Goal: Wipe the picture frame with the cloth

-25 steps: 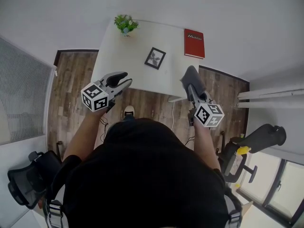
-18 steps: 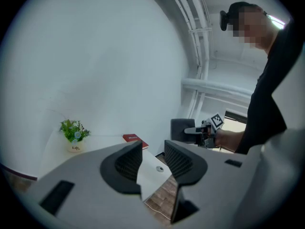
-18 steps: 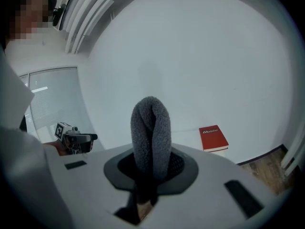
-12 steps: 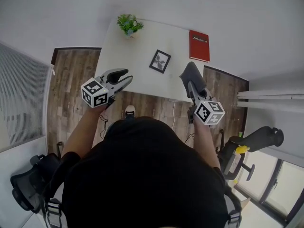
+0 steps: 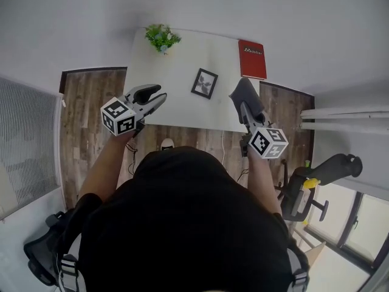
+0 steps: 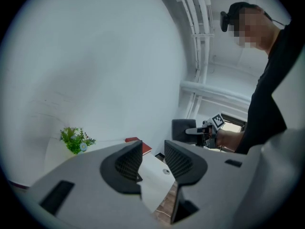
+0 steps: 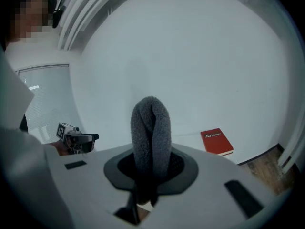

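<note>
Right tongs [image 5: 244,106] outstretched, gripping cloth [image 5: 245,92] (left tongs [image 5: 160,95] agape).

Five single things, two pairs
One table [image 5: 173,99], one plant [image 5: 161,38] at eleven o'clock, one book [image 5: 251,59] at one, one picture frame [image 5: 205,83], one cloth [image 5: 245,93]; two grippers: left gripper [image 5: 159,94], right gripper [image 5: 244,108]; two chairs [image 5: 319,178], [image 5: 42,257].

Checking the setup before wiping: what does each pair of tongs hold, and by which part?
Right tongs pinch the folded grey cloth by its lower end; left tongs hold nothing.

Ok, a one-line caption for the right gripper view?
Right tool shut on a folded grey cloth, red book lying beyond.
</note>
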`<state>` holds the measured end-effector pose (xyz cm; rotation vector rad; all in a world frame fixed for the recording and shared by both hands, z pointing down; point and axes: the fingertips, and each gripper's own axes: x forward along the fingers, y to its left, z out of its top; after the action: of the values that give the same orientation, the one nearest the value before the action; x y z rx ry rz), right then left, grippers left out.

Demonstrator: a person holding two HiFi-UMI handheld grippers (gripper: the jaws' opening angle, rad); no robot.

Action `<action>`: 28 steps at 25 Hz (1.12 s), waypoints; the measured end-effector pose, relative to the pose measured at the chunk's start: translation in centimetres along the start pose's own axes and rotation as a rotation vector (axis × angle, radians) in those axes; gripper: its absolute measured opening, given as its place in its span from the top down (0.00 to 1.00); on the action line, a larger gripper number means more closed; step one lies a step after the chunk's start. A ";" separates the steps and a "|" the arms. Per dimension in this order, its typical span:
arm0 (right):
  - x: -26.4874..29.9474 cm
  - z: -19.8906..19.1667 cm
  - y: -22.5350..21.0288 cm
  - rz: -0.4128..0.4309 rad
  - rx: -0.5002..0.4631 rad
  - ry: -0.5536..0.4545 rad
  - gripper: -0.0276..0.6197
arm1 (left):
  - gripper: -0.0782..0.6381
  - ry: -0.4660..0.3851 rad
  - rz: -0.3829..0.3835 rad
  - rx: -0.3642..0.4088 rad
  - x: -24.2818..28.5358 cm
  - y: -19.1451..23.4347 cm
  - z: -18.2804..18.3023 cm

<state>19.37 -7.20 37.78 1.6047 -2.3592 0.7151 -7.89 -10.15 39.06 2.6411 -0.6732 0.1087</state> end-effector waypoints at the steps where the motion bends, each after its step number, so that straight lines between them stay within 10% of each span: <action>1: 0.3 0.0 0.1 -0.008 0.003 0.002 0.89 | 0.68 -0.002 -0.006 0.001 0.1 0.5 0.2; 28: 7.3 4.7 -3.7 0.026 -0.025 -0.006 0.89 | 0.68 0.055 0.008 0.001 4.6 4.0 0.9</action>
<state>20.40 -16.57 37.82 1.5720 -2.3877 0.6841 -5.77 -15.81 40.50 2.6264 -0.6659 0.1832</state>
